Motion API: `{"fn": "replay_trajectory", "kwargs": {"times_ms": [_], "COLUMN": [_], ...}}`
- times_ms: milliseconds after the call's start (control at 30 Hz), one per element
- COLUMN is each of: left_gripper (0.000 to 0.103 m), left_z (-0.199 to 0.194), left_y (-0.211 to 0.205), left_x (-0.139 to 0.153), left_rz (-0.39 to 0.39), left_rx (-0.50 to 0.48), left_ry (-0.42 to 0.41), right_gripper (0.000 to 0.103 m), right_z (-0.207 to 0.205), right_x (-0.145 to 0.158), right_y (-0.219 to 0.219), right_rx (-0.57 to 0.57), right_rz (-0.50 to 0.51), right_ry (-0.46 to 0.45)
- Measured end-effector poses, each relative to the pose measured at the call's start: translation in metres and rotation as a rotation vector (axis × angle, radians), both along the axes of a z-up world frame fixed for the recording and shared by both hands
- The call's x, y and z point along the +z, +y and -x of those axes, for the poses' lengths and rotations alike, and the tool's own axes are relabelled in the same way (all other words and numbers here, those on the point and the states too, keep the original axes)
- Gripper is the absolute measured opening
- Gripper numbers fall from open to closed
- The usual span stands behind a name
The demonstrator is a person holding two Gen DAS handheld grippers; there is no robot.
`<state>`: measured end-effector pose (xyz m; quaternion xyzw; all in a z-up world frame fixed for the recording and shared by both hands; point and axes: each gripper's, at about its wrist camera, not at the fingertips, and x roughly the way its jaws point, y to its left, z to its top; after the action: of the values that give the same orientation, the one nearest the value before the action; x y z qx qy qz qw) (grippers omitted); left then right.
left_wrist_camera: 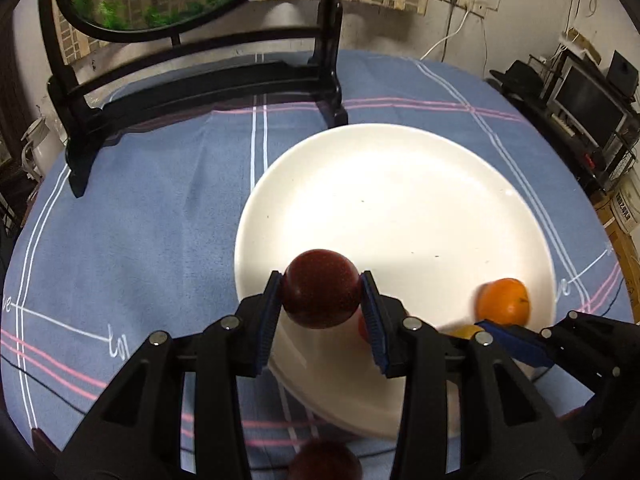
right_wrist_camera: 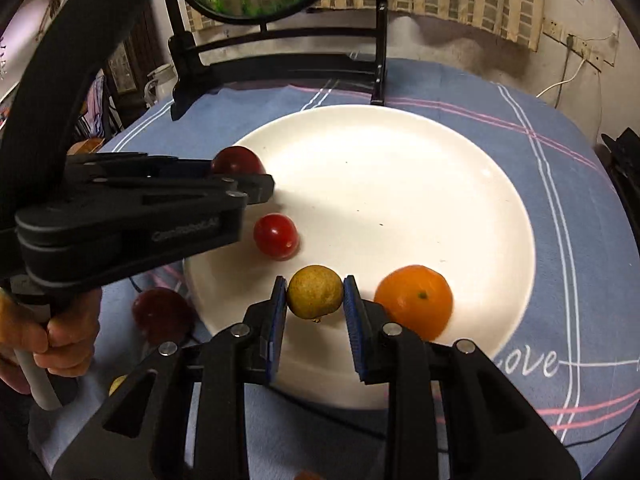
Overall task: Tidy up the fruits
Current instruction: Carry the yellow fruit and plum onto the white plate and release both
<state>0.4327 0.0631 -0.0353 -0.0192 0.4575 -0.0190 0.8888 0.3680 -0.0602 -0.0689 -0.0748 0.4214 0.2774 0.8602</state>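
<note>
My left gripper (left_wrist_camera: 322,292) is shut on a dark red apple (left_wrist_camera: 321,288) and holds it over the near left rim of the white plate (left_wrist_camera: 400,184). My right gripper (right_wrist_camera: 315,300) is shut on a small yellow-green citrus fruit (right_wrist_camera: 315,296) over the plate's (right_wrist_camera: 400,184) near edge. An orange (right_wrist_camera: 416,302) lies on the plate just right of it; it also shows in the left wrist view (left_wrist_camera: 503,302). A small red tomato (right_wrist_camera: 276,237) lies on the plate's left part. The left gripper (right_wrist_camera: 256,190) with its apple (right_wrist_camera: 237,161) shows at left.
Another dark red fruit (right_wrist_camera: 162,314) lies on the blue tablecloth (right_wrist_camera: 580,240) left of the plate, also seen in the left wrist view (left_wrist_camera: 324,460). A small yellow fruit (right_wrist_camera: 118,385) lies nearer. A black stand with a round painted panel (left_wrist_camera: 200,76) stands behind the plate.
</note>
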Motion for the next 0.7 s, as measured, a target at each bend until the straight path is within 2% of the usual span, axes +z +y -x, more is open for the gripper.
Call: {"fn": "replay_trajectory", "kwargs": {"times_ms": [200,233,300,333,400,467,567,667,700], "left_gripper": [0.041,0.041,0.051,0.063,0.075,0.088,0.094,0.097,0.097], "left_z": [-0.009,-0.009,-0.006,-0.004,0.008,0.021,0.054,0.089,0.106], "left_y": [0.0,-0.001,-0.002,-0.003,-0.003,-0.003,0.0,0.002,0.003], "left_x": [-0.011,-0.01,-0.007,-0.004,0.01,0.022,0.045,0.056,0.059], "left_rz": [-0.008,-0.007,-0.008,-0.015,-0.038,-0.071,-0.07,-0.041,-0.032], "left_rx": [-0.004,-0.004,-0.001,0.006,0.017,0.034,0.045,0.042,0.042], "left_ry": [0.021,0.022,0.015,0.002,-0.047,-0.084,-0.136,-0.161,-0.172], "right_gripper": [0.03,0.034,0.041,0.049,0.06,0.06,0.06,0.06,0.067], "right_z": [-0.008,-0.008,-0.008,-0.007,-0.003,0.006,0.025,0.058,0.071], "right_x": [-0.012,-0.012,-0.013,-0.012,-0.007,0.002,0.016,0.034,0.04], "right_y": [0.01,0.012,0.015,0.015,0.014,0.01,0.001,-0.023,-0.032], "right_rx": [0.011,0.015,0.023,0.03,0.037,0.036,0.02,-0.056,-0.08], "right_rz": [0.034,0.041,0.054,0.052,0.042,0.046,0.077,0.033,0.015], "right_ry": [0.026,0.031,0.035,0.042,0.053,0.037,0.008,-0.071,-0.084]}}
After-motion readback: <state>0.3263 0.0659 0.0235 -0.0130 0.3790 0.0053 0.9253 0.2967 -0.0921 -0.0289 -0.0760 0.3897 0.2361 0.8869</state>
